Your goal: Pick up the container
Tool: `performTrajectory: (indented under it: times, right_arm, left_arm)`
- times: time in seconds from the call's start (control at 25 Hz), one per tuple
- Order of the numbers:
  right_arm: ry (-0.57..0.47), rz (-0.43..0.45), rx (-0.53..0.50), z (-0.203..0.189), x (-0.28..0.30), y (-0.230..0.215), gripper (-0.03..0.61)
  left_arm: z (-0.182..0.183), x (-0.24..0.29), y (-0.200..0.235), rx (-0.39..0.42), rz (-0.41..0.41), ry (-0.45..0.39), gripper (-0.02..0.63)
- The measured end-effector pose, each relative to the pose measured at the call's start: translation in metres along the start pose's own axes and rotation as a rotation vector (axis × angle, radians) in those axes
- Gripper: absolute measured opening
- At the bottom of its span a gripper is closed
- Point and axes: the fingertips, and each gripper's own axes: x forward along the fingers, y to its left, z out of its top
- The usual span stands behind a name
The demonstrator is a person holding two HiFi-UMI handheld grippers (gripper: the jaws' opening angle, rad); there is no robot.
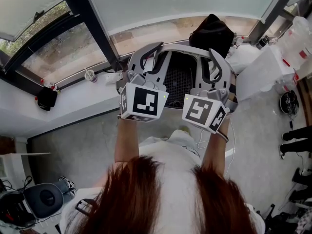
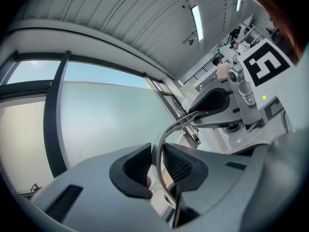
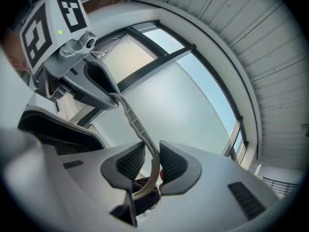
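Head view: left gripper (image 1: 152,61), right gripper (image 1: 212,66), both clamping one container (image 1: 183,48).

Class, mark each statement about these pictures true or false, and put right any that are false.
1. The left tool and the right tool are both clamped on the curved rim of the pale grey plastic container. True.
2. The inside of the container is bright red. False: it shows dark mesh.
3. The black bag lies on the floor at the person's feet. False: it sits up by the window, beyond the container.
4. Each tool carries a cube with black-and-white square markers. True.
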Motion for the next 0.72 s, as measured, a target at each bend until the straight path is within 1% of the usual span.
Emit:
performTrajectory:
  times: [0.32, 0.72]
  right_arm:
    - [-0.003, -0.015, 0.005, -0.001, -0.013, -0.005, 0.103]
    - [0.014, -0.03, 0.005, -0.007, -0.03, -0.007, 0.103]
  left_arm:
    - [0.008, -0.007, -0.007, 0.007, 0.0, -0.017, 0.084]
    - [0.013, -0.015, -0.021, 0.007, -0.022, -0.026, 0.086]
